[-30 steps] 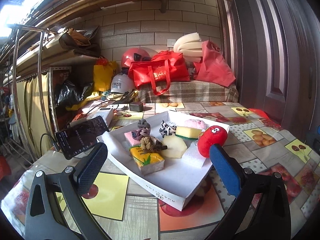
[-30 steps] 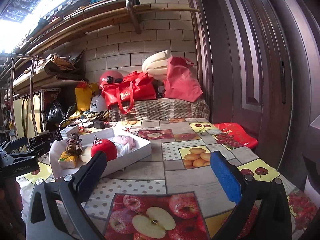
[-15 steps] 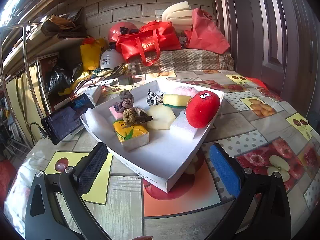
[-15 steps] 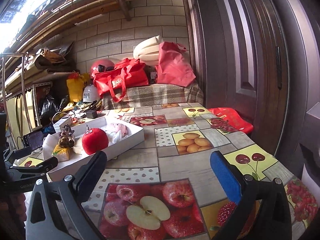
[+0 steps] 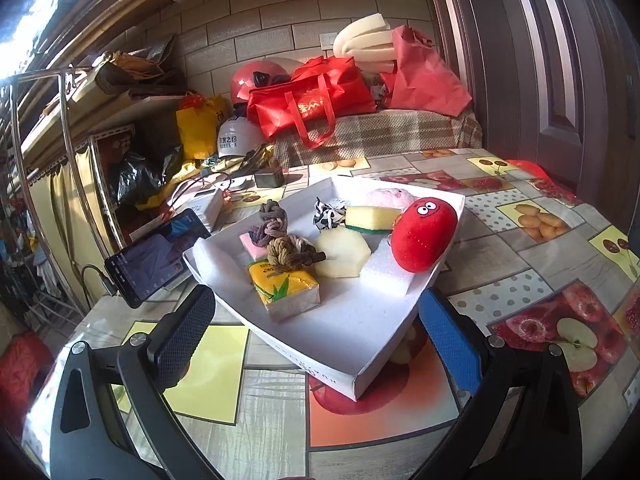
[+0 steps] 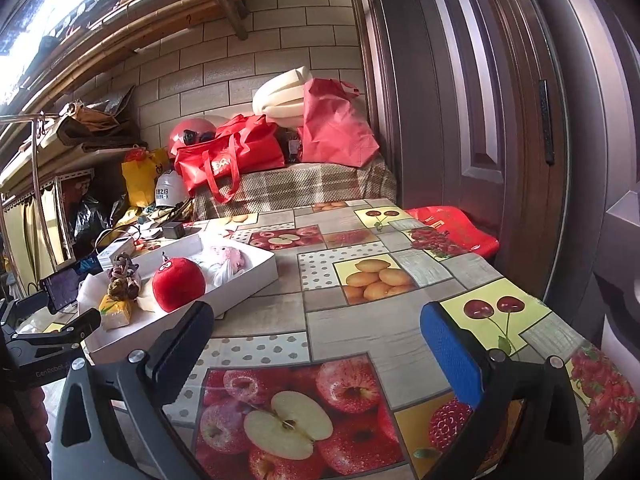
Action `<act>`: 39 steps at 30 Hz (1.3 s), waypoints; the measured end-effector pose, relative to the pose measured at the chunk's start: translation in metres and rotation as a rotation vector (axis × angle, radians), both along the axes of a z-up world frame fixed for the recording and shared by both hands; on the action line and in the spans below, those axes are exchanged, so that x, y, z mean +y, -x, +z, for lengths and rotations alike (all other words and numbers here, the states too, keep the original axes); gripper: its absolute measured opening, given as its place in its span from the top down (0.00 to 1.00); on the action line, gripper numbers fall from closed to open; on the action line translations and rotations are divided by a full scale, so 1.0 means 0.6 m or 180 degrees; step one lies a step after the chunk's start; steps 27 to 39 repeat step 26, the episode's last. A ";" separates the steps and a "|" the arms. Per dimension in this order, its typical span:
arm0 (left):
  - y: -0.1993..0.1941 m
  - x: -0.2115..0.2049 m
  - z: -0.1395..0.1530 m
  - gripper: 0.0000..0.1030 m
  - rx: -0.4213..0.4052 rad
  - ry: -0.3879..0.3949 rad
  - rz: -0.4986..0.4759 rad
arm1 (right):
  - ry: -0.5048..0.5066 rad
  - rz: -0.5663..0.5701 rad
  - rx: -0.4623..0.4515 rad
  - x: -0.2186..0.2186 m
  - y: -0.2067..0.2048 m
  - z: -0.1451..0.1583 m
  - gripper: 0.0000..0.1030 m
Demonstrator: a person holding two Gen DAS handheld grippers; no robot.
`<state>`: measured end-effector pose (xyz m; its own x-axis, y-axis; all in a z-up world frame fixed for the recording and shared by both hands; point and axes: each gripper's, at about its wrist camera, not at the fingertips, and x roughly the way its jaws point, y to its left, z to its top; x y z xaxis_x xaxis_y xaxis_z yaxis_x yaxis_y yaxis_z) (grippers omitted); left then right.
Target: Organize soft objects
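A white tray (image 5: pixel 360 344) on the fruit-print table holds several soft things: a red plush with eyes (image 5: pixel 424 240), a yellow tissue pack (image 5: pixel 286 286), a brown rope knot (image 5: pixel 292 254), a pale foam hexagon (image 5: pixel 342 252), a yellow-green sponge (image 5: pixel 372 219) and a pink plush (image 5: pixel 390 197). My left gripper (image 5: pixel 316 334) is open and empty, its jaws straddling the tray's near corner. My right gripper (image 6: pixel 316 344) is open and empty over the bare table, right of the tray (image 6: pixel 240 292) and the red plush (image 6: pixel 178 284).
A phone (image 5: pixel 156 258) leans left of the tray, with a white box and cables behind. Red bags (image 5: pixel 312 100), helmets and foam sit on a plaid bench at the back. A wooden door (image 6: pixel 500 120) stands to the right. A red bag (image 6: pixel 456 232) lies at the table's far right edge.
My left gripper has moved closer to the tray's near corner and tilted down. My right gripper has shifted slightly forward. Both stay open and empty.
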<state>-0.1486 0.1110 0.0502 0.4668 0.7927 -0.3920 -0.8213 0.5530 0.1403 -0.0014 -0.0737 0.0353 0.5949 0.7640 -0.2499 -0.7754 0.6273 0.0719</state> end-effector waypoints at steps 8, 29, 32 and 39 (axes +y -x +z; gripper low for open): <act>0.007 -0.005 0.030 0.00 -0.0149 0.0075 -0.0143 | 0.0021 0.0023 -0.0006 0.003 0.000 0.001 0.00; 0.014 0.025 0.027 0.00 -0.0144 0.0301 0.0004 | 0.0062 0.0025 -0.0039 0.008 0.005 0.000 0.00; 0.014 0.025 0.027 0.00 -0.0144 0.0301 0.0004 | 0.0062 0.0025 -0.0039 0.008 0.005 0.000 0.00; 0.014 0.025 0.027 0.00 -0.0144 0.0301 0.0004 | 0.0062 0.0025 -0.0039 0.008 0.005 0.000 0.00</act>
